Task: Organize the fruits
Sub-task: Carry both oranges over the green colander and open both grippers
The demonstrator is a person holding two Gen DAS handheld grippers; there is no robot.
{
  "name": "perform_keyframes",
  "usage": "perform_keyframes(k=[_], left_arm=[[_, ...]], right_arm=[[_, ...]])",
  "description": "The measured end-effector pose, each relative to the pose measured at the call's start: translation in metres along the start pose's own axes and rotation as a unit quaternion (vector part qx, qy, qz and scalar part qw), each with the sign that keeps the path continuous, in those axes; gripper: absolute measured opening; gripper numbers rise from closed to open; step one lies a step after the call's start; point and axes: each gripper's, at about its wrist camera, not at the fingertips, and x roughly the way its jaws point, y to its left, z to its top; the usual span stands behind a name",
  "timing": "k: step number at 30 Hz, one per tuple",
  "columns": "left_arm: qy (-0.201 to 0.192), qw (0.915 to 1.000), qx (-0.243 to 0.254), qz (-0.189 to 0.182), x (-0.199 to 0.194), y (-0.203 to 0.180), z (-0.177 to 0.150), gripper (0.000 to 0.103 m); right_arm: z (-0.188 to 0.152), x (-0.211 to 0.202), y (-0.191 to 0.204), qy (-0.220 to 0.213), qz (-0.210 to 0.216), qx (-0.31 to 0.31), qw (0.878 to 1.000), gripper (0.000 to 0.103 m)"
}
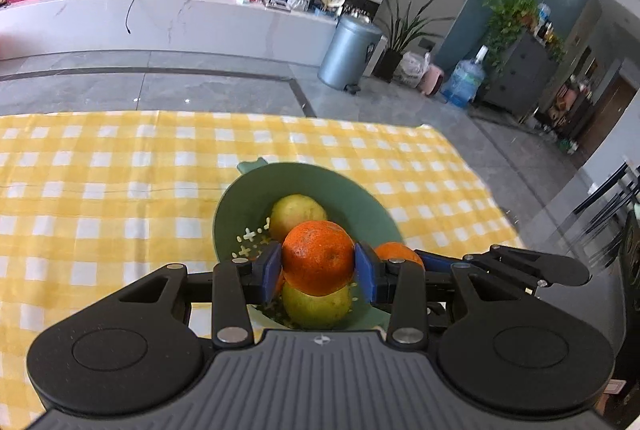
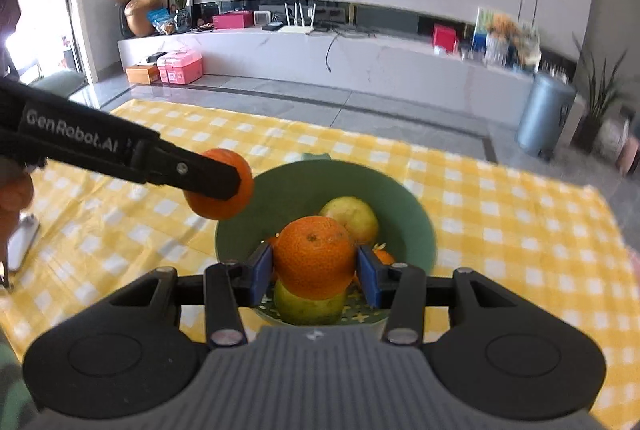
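Each tool [image 1: 316, 266] [image 2: 314, 266] clamps an orange [image 1: 318, 257] [image 2: 314, 256], hiding fruit in the bowl [image 2: 304, 186] beyond; your left tool reads "GenRobot.AI".

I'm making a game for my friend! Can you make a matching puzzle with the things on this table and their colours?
Things:
1. bowl
2. tablecloth
3. fruit in the right gripper
4. gripper pads

Colours:
A. orange
B. blue
C. green
D. yellow and white checks

Pairs: 1-C, 2-D, 3-A, 4-B
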Motion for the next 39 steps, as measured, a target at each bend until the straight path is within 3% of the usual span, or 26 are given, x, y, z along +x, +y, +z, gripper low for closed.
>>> perform_keyframes(k=[6,11,24,33,39], left_arm=[[0.019,0.9983,0.030,0.047,0.040,0.001,0.003,0.045],[0.024,0.9960,0.059,0.062,0.059,0.001,0.004,0.045],[0.054,0.9923,0.085,0.072,0.089,0.007,-0.004,0.045],[0.046,0.9909,0.100,0.077,0.091,0.003,-0.007,0.046],[0.027,0.9917,0.103,0.072,0.083,0.002,-0.008,0.057]], right_arm=[[0.000,0.040,-0.002,0.030,-0.039,-0.031,0.998,0.043],[0.008,0.056,-0.016,0.015,-0.042,-0.003,0.999,0.043],[-0.002,0.094,-0.025,0.029,-0.049,-0.012,0.998,0.043],[-0.007,0.099,-0.024,0.034,-0.050,-0.018,0.998,0.044],[-0.007,0.095,-0.021,0.029,-0.055,-0.018,0.998,0.046]])
